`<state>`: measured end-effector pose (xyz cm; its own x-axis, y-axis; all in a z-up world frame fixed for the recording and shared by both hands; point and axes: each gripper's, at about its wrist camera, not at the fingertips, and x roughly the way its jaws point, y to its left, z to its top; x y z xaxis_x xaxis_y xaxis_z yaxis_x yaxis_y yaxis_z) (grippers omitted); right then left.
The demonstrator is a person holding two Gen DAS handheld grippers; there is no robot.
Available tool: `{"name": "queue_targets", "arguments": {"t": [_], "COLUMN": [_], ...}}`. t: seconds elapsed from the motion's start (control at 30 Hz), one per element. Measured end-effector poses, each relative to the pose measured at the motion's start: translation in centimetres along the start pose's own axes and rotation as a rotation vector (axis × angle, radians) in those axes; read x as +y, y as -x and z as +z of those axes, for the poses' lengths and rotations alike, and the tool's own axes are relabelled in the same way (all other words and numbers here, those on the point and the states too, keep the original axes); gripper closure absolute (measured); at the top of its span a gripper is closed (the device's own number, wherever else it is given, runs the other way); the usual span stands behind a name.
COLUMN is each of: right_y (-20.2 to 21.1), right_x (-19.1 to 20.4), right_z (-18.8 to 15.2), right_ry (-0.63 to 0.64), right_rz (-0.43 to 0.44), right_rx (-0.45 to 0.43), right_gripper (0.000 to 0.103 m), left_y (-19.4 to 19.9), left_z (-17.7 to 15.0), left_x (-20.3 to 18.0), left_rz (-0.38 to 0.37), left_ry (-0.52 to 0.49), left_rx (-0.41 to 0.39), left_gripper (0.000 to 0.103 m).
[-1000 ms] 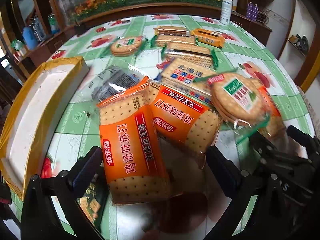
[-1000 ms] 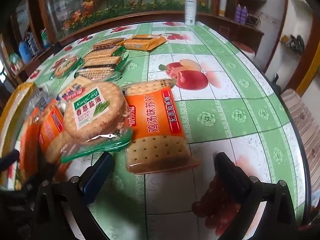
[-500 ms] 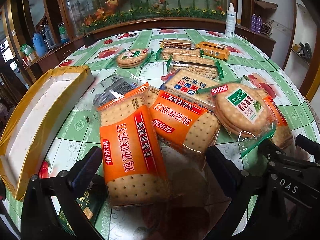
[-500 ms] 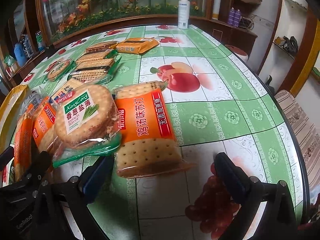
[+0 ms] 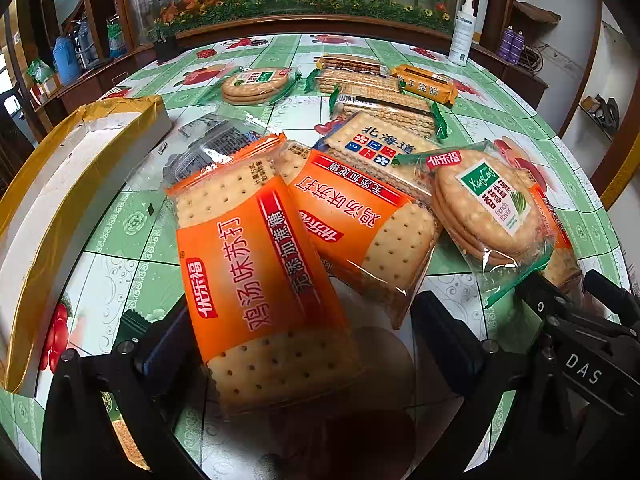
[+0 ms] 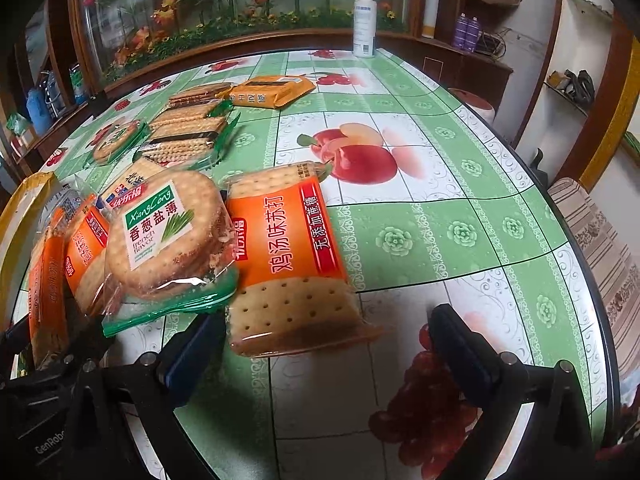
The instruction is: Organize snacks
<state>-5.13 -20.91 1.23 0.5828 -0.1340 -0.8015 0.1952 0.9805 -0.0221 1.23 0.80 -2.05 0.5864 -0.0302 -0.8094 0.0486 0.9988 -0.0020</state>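
— Left wrist view, biggest first: the round table [image 5: 120,240] with its green fruit-print cloth, and at its left edge a long white box [image 5: 60,184] with yellow tape.

— Right wrist view agrees. Snacks are piled between us, more packs lined up toward the far rim.

— Left gripper [image 5: 304,340] has its jaws spread wide, the near end of an orange cracker pack [image 5: 256,272] lying between them. Touching a finger? Hard to say from here.

— Right gripper [image 6: 324,340] is spread too, straddling the near end of another orange cracker pack [image 6: 288,256], holding nothing. Round biscuit pack [image 6: 168,232] overlaps its left edge.

— Smallest: white spray bottle [image 6: 364,20] standing at the far rim.
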Motion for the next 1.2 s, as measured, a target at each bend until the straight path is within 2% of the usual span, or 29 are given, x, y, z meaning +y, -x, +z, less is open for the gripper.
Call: {"name": "queue_targets", "arguments": {"t": [1.07, 1.13, 1.2], "right_y": [0.05, 0.04, -0.02], "right_x": [-0.04, -0.04, -0.09], "right_z": [-0.01, 0.03, 0.42], "right_ry": [-0.004, 0.002, 0.048], "right_rz": [0.0, 0.0, 0.021], "right_rx": [-0.001, 0.0, 0.03], "right_gripper": [0.0, 0.0, 0.0], "left_y": [-0.04, -0.03, 0.4], "left_z": [-0.01, 0.0, 0.1], "left_x": [0.02, -0.08, -0.5], "left_rz": [0.001, -0.002, -0.032], "left_ry": [0.001, -0.005, -0.025], "left_rx": [0.001, 0.016, 0.073], "left_gripper": [0.0, 0.0, 0.0]}}
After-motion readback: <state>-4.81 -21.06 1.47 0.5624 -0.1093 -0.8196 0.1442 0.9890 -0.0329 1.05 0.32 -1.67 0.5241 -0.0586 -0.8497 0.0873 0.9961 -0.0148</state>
